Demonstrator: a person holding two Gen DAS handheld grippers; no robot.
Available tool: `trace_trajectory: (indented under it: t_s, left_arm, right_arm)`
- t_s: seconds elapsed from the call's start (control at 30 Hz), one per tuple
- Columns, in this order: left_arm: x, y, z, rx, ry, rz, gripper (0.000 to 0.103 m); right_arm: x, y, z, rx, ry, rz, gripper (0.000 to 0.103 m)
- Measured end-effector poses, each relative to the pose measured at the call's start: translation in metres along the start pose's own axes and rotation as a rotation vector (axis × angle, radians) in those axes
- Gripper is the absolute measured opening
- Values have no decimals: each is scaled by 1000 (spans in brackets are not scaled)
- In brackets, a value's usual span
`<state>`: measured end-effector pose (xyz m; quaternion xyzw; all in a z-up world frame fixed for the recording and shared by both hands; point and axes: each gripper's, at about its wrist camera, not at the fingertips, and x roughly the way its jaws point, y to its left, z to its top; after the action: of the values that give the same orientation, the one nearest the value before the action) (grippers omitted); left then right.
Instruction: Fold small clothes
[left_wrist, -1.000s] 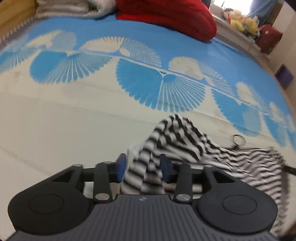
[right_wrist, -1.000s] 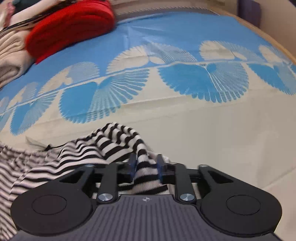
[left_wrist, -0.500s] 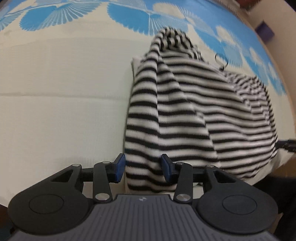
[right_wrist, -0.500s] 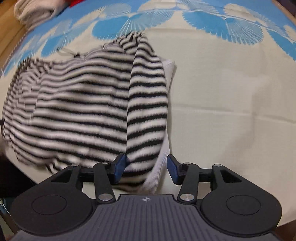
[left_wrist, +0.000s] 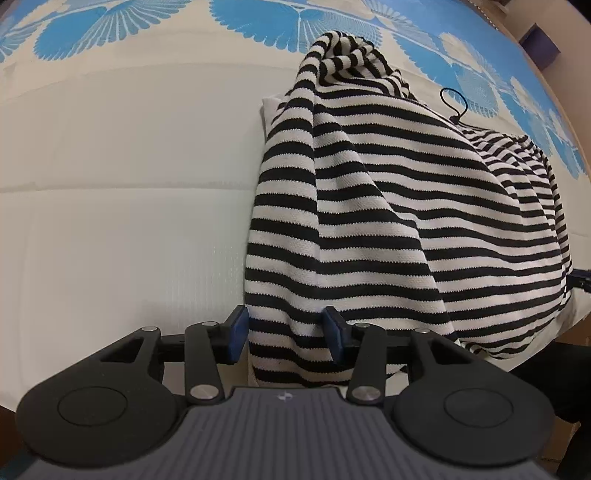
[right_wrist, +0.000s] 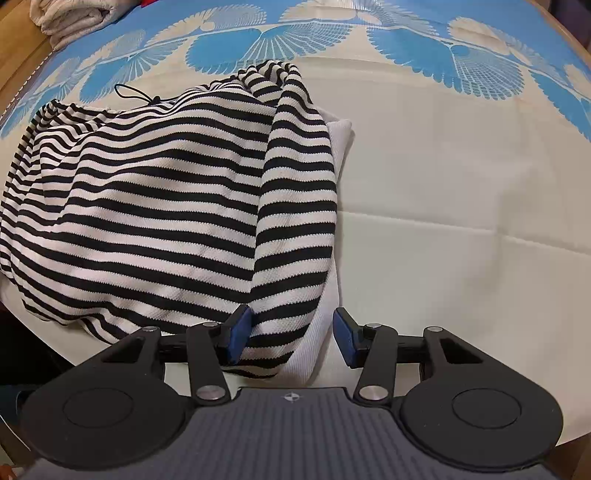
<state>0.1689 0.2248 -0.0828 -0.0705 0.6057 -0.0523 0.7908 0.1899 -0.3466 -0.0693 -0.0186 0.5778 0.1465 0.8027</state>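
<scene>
The striped garment (left_wrist: 388, 206) lies on the bed sheet (left_wrist: 122, 206), near the front edge of the bed, with its lower hem drawn toward the two grippers. It is black and white in narrow horizontal bands. The cloth is not flat: a long fold runs from the hem up to a raised bunch at the far end, and the body of the garment sags in loose ridges. A thin black cord loop (left_wrist: 453, 101) rests at the garment's far edge. A plain white layer of cloth (right_wrist: 338, 147) shows beside the stripes on the right-hand edge.

The left gripper (left_wrist: 284, 334) points steeply down at the hem. Its blue pads (left_wrist: 236, 332) stand apart, with a fold of the striped hem between them; the left pad is just beside the cloth edge and the other lies against it. The pads do not visibly squeeze the cloth.

The right gripper (right_wrist: 293, 334) also points steeply down, at the opposite corner of the hem. Its jaws are closing. The striped fold and the white layer sit between them; the left pad touches the stripes, while the right pad stands clear of the cloth with bare sheet showing in the gap.

The sheet is cream near the grippers, with a blue fan pattern (right_wrist: 229, 48) farther back. A folded beige cloth (right_wrist: 70, 16) lies at the far left corner.
</scene>
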Motion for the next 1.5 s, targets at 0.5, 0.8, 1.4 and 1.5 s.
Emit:
trace_trajectory:
  t_s: [0.5, 0.8, 1.4, 1.5]
  left_arm:
    - [-11, -5, 3, 80, -74, 96, 2]
    - [-12, -5, 3, 90, -45, 154, 23]
    - [-10, -45, 86, -89, -449, 203, 49]
    - [-3, -52, 100, -91, -470, 184, 40]
  right_arm:
    - [-31, -20, -3, 48, -65, 42, 4]
    - [-22, -6, 7, 16, -40, -8, 9]
    - [-75, 5, 36, 53, -497, -110, 50]
    - [-69, 5, 35, 122, -510, -189, 50]
